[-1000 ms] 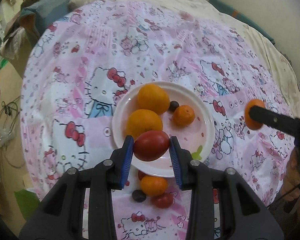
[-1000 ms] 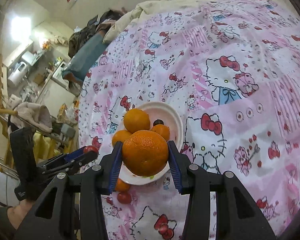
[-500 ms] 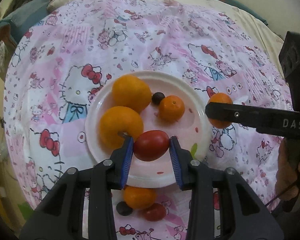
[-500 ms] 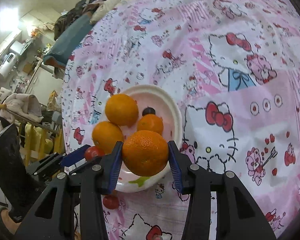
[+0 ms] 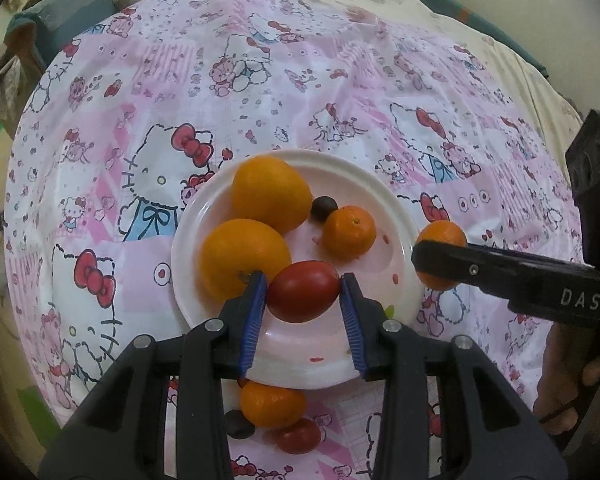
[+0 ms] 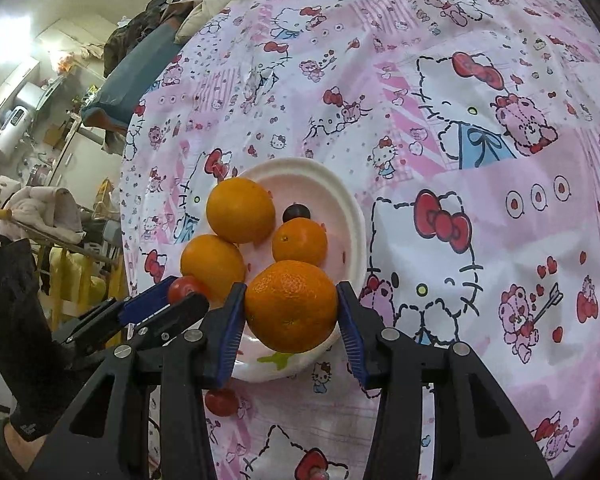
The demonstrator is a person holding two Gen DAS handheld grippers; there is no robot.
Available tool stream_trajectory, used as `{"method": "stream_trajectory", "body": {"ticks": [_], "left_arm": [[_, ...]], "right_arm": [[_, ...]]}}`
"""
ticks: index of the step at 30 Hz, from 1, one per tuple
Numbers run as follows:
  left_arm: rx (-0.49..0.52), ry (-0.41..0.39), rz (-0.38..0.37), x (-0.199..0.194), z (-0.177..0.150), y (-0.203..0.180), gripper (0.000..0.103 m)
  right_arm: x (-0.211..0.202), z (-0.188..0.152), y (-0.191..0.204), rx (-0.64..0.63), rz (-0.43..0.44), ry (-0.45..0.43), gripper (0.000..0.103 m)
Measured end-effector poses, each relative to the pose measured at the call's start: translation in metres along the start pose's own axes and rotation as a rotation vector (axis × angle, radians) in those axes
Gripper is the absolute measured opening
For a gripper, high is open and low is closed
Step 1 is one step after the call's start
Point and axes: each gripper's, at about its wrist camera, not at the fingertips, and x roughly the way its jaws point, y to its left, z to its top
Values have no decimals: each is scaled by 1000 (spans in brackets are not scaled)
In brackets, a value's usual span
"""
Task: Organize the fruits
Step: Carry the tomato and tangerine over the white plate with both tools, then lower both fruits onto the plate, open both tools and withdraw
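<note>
While two oranges [image 5: 260, 216], a mandarin [image 5: 349, 233] and a dark grape [image 5: 324, 208] already sit on the white plate [image 5: 400, 216], the left gripper [image 5: 303, 304] grips a red tomato [image 5: 303, 297] and the right gripper [image 6: 291, 320] a tangerine [image 6: 291, 306] over it, with three fruits left on the cloth [image 5: 300, 80].

Two wrist fisheye views, each looking steeply down along its gripper's fingers, close above the white plate [image 5: 404, 216] [image 6: 352, 216] at frame centre, which both views share.

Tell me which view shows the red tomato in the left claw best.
The left wrist view: the red tomato sits whole and central between the left claw's blue pads, above the white plate. The right wrist view shows only a sliver of it, mostly hidden by the claw's fingers.
</note>
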Motion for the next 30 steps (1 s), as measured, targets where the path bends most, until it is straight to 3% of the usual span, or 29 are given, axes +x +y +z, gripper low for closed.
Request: {"method": "stream_trajectory", "body": {"ticks": [8,10,11,15,30], "left_arm": [[22,13,19,1,-2,-3,35],[27,6,36,1,-1,-4,57],[29,-10,39,-1,-2,-4,61],[46,-29,39,-7,0,-5,72],[78,-120,112,-25,-8,-1,74]], "right_arm": [[-1,1,-1,12,12,-4,49],[-2,1,-3,23,9,-5,55],[-3,1,-3,23,4,-10,65],[-9,3,-3,20,5,-31,65],[-21,4,8,-20,-2,-64,67]]}}
